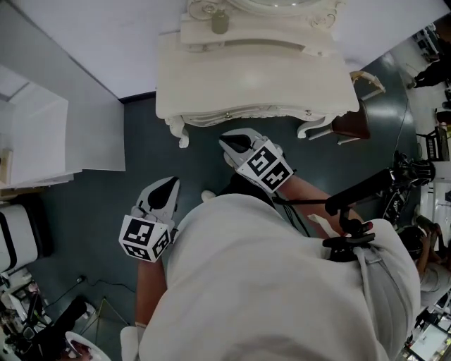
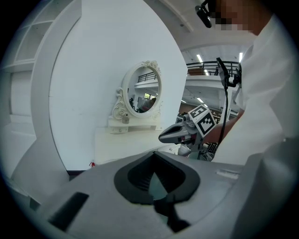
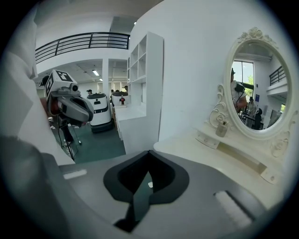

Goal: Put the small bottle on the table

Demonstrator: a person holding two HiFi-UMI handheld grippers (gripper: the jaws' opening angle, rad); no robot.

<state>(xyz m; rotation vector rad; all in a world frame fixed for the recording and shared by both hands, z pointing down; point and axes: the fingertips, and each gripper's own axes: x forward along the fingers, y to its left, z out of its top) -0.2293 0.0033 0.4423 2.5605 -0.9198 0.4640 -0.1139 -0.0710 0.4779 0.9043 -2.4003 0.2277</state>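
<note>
Left gripper (image 1: 171,183) and right gripper (image 1: 229,143) are pressed together, empty; the small bottle (image 1: 220,21) looks tiny, indistinct.

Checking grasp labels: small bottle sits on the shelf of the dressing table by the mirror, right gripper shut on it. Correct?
No: the right gripper is shut on nothing, apart from the small bottle, per the right gripper view. The bottle does sit on the shelf of the dressing table by the mirror.
</note>
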